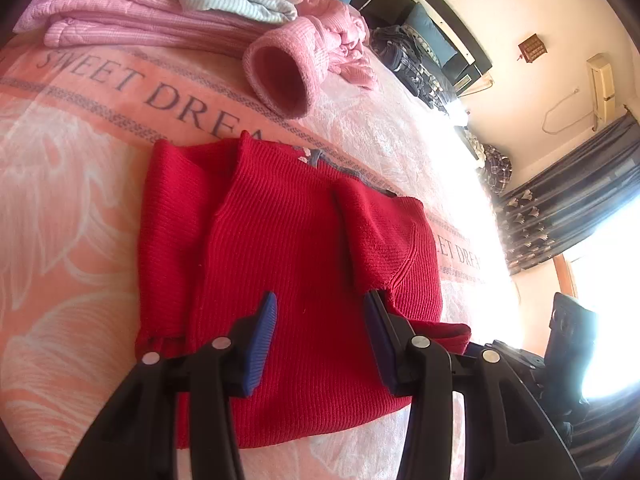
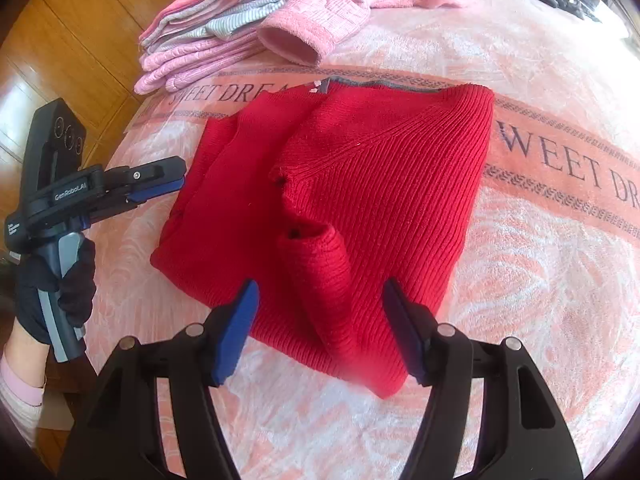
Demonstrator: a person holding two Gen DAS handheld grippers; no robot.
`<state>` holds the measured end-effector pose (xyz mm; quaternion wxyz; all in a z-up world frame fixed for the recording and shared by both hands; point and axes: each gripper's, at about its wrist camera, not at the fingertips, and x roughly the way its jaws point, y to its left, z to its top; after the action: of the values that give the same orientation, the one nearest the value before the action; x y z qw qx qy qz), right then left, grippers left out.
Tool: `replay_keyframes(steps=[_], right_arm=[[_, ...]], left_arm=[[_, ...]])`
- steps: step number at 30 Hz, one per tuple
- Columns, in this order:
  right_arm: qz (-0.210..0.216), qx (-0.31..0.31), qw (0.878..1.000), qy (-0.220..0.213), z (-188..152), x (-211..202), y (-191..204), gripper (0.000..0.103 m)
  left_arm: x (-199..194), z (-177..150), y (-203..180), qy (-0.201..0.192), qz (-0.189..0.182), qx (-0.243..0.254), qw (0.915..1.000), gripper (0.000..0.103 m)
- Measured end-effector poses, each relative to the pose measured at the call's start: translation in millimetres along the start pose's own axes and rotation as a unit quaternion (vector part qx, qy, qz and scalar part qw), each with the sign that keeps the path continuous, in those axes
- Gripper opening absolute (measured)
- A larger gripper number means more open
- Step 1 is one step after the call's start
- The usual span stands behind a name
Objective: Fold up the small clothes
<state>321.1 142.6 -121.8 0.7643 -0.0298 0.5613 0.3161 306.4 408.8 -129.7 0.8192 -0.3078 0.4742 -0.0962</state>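
Observation:
A red knitted sweater [image 1: 280,260] lies flat on the pink "SWEET DREAM" blanket [image 1: 72,200], both sleeves folded over its body. My left gripper [image 1: 320,314] is open above the sweater's near edge, its blue pads [image 1: 266,332] apart and holding nothing. In the right wrist view the same sweater [image 2: 400,184] shows one folded sleeve [image 2: 320,276] running toward the camera. That sleeve lies between the spread fingers of my open right gripper [image 2: 321,292]. The left gripper [image 2: 160,184] hovers by the sweater's left edge, held by a black-gloved hand [image 2: 60,288].
A stack of folded pink and striped clothes [image 1: 152,4] sits at the far side of the bed. A loose pink sweater with an open cuff [image 1: 284,76] lies beside it. Dark clothes [image 1: 412,60] are piled further back. A wooden wardrobe [image 2: 80,32] stands to the left.

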Motion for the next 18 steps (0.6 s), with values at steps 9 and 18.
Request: replay_keyframes(steps=[9,18], right_arm=[[0.060,0.032,0.998,-0.008,6,7,-18,0.006],[0.072,0.001,0.996,-0.051,2,-36,-24,0.006]], left_arm=[[25,-3,-6,0.035,-0.040,-0.045,0.9976,0.048],[83,7,-17,0.051,-0.155,-0.169,0.9719,0.048]])
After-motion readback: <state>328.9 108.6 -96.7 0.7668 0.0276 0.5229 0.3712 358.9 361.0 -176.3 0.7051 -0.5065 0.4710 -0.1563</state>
